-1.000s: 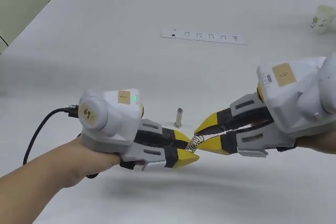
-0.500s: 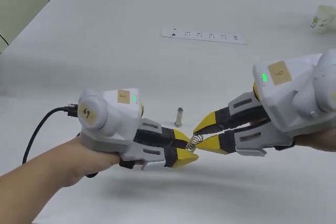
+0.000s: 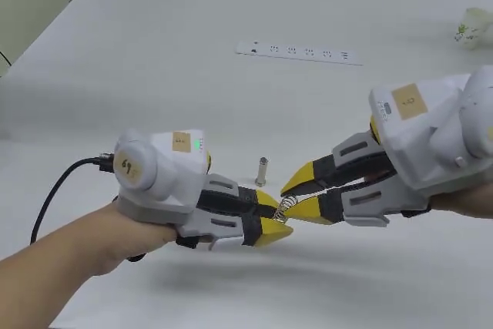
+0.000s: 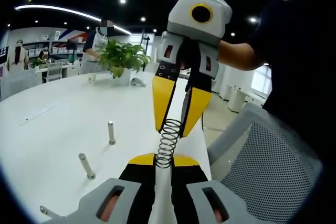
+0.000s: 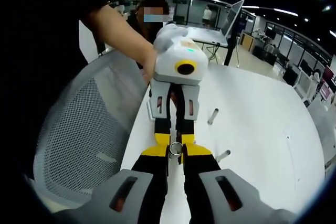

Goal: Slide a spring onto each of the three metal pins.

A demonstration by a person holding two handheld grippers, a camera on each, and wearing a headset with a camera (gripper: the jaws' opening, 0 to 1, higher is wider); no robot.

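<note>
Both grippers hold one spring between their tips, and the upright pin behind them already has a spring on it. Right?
Not quite: the upright pin is bare, as the head view shows. The left gripper and right gripper do hold one spring between their tips.

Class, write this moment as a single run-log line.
stage: spring held in air between both grippers | left gripper: shut on one end | right gripper: shut on other end | pin: upright, bare
</note>
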